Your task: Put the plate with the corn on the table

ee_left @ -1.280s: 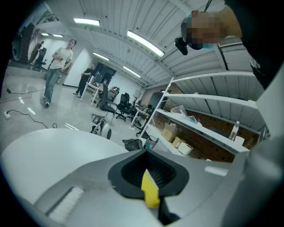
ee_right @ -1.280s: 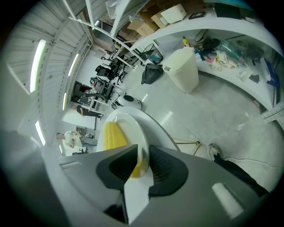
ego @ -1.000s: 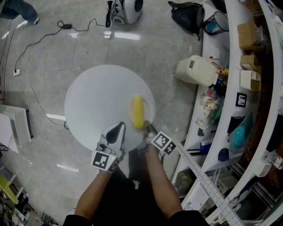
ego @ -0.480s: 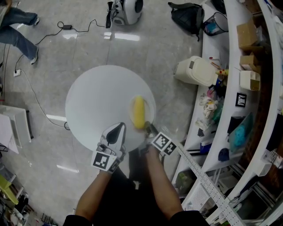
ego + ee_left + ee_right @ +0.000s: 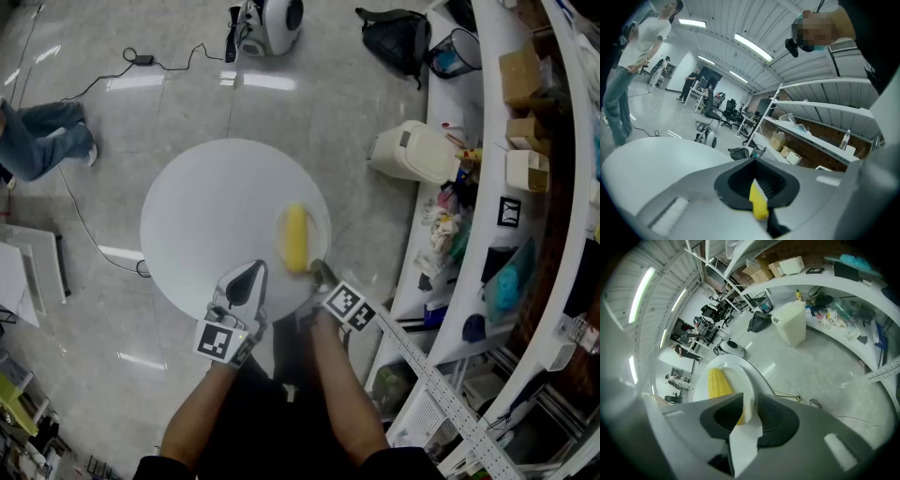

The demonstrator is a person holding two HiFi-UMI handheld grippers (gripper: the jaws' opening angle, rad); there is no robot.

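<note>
A white plate with a yellow corn cob rests on the round white table, near its right edge. My right gripper is at the plate's near rim. In the right gripper view the plate has its rim between the jaws with a gap on each side, and the corn lies beyond. These jaws have just been opening and the gripper is open. My left gripper hovers over the table's near edge, left of the plate, shut and holding nothing. The corn shows past its tips.
A cream trash bin stands on the floor to the right of the table. Curved white shelves with boxes and clutter run down the right side. A person's legs are at the far left. A cable trails on the floor.
The person at the far left has moved further into view. The plate, the corn and both grippers have barely moved.
</note>
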